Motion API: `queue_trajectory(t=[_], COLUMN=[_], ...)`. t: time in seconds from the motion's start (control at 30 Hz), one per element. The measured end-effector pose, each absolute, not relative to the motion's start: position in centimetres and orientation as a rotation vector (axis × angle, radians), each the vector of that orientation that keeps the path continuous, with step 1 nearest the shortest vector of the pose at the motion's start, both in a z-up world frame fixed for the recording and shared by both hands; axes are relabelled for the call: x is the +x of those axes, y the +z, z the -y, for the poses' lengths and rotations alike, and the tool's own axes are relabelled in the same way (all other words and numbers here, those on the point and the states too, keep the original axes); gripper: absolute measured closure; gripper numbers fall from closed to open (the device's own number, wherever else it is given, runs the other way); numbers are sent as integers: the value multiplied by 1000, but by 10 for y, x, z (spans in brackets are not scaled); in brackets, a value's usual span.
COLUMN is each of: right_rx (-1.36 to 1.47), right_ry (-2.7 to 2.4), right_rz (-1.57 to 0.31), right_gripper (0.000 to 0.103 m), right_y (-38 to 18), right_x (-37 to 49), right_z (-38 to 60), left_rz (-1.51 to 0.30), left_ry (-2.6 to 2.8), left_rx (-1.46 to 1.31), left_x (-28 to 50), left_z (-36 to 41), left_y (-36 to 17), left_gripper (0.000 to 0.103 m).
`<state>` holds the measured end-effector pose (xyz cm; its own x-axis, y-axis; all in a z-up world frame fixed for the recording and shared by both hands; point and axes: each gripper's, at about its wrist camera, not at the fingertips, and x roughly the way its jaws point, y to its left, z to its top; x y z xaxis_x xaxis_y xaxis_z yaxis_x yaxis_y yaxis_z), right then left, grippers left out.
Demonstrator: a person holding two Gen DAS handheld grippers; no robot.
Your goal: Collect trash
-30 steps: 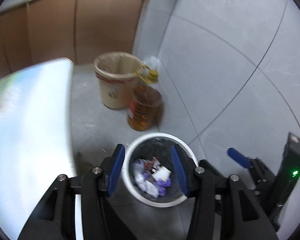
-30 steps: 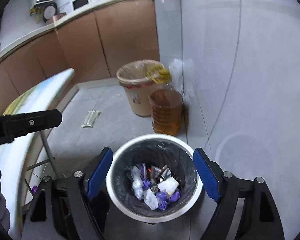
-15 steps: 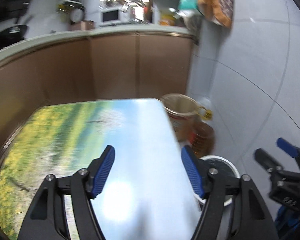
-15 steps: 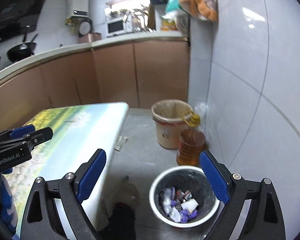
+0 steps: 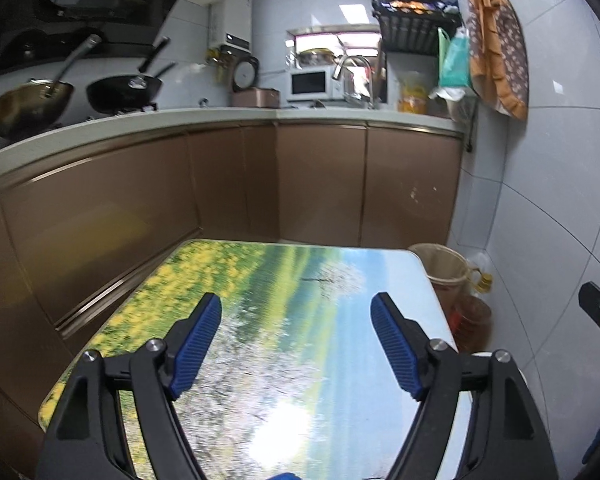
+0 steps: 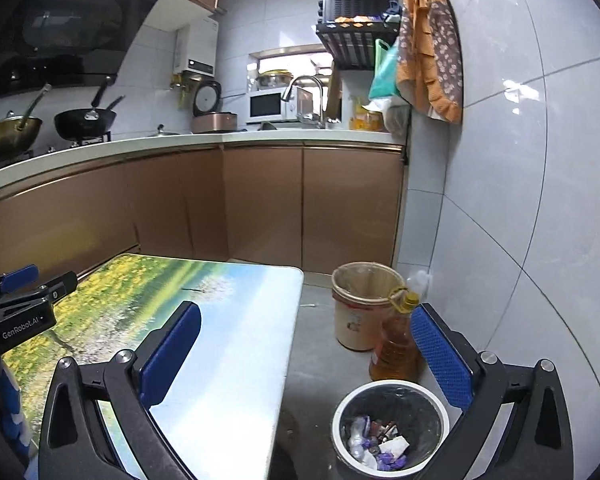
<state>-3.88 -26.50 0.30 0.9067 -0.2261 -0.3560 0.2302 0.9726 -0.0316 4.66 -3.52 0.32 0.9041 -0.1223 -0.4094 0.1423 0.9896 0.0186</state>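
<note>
Looking across the kitchen, we see the bench (image 5: 324,320) with its printed meadow picture filling the foreground, brown cabinets (image 6: 260,208) behind it. We hold the left claw (image 5: 296,344) above the bench, jaws spread wide, gripping nothing; the right claw (image 6: 306,356) hangs equally wide and empty over the floor. Below it stands the white trash bin (image 6: 390,432), wrappers (image 6: 376,444) inside, just beside an oil bottle (image 6: 398,348) and a beige bucket (image 6: 360,308).

Both wrist views look forward past their fingers (image 5: 196,344) toward the kitchen cabinets (image 6: 260,208), sharing the tabletop (image 5: 300,320) below.
</note>
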Motion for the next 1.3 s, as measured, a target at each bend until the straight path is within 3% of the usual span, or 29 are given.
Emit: queue_trajectory(t=[0.4, 1.3], right_rx=[4, 56], right_ry=[-232, -311], right_rz=[-304, -329], right_gripper=[0, 0], right_y=[19, 18], right_x=[-57, -71], right_z=[255, 278], left_rz=[-318, -296], left_ry=[-38, -44], left_rx=[67, 75], left_x=[17, 6], left_z=[26, 33], left_y=[24, 28], left_gripper=[8, 8])
